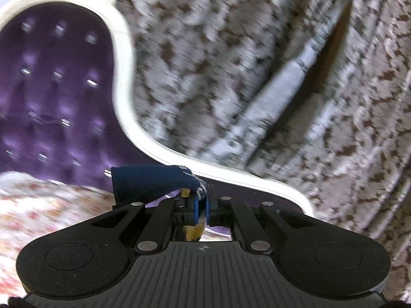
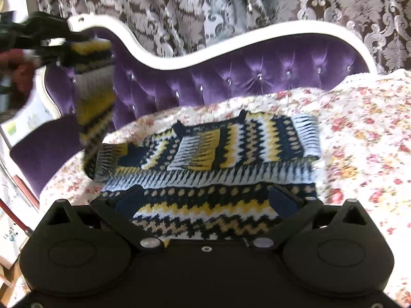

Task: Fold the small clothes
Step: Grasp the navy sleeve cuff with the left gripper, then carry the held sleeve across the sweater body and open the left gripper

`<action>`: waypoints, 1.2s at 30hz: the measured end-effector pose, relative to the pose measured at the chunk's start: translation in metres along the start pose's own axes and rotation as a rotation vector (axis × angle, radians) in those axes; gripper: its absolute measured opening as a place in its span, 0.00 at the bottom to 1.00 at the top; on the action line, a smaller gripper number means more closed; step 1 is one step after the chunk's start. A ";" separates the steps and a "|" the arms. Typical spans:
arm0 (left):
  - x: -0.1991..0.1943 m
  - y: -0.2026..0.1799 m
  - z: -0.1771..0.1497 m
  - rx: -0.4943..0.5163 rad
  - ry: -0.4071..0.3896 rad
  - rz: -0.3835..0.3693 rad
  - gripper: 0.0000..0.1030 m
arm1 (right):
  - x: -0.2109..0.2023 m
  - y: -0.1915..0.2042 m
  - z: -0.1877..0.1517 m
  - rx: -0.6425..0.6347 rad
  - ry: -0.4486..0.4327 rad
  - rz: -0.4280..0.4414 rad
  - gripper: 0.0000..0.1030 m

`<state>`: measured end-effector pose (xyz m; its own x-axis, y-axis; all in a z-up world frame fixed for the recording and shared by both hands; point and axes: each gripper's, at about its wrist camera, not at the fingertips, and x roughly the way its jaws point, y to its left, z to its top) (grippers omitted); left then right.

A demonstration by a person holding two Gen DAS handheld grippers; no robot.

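A knitted sweater (image 2: 246,138) in navy, yellow and white zigzags lies spread on the floral bedspread (image 2: 359,141). My left gripper (image 1: 203,197) is shut on the sleeve's navy cuff (image 1: 151,182), with yellow knit showing between the pads. In the right wrist view the left gripper (image 2: 51,41) is raised at the upper left, and the sleeve (image 2: 95,89) hangs from it down to the sweater's body. My right gripper (image 2: 205,197) stands open just above the sweater's near hem, its fingers (image 2: 128,200) spread wide on either side with nothing pinched.
A purple tufted headboard (image 2: 257,77) with a curved white frame (image 2: 179,59) rises behind the bed. A brown and silver patterned curtain (image 2: 205,5) hangs behind it. Papers and boxes (image 2: 15,128) stand at the left edge beside the bed.
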<state>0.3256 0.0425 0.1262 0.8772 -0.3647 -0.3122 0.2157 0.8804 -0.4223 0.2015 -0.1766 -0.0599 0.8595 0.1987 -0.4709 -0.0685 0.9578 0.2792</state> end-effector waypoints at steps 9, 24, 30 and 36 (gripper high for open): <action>0.073 -0.063 -0.083 0.019 0.145 -0.098 0.04 | -0.019 -0.032 -0.014 0.078 0.029 0.008 1.00; 0.127 -0.102 -0.175 0.123 0.469 -0.294 0.99 | -0.015 -0.059 -0.033 0.171 0.081 -0.012 1.00; 0.105 -0.118 -0.161 0.184 0.396 -0.401 0.99 | -0.011 -0.057 -0.032 0.174 0.093 -0.012 1.00; 0.102 -0.142 -0.154 0.290 0.380 -0.433 1.00 | -0.008 -0.053 -0.033 0.173 0.109 -0.003 1.00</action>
<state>0.3188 -0.1664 0.0237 0.4831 -0.7406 -0.4672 0.6702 0.6561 -0.3470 0.1813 -0.2218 -0.0981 0.7993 0.2263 -0.5567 0.0298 0.9103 0.4129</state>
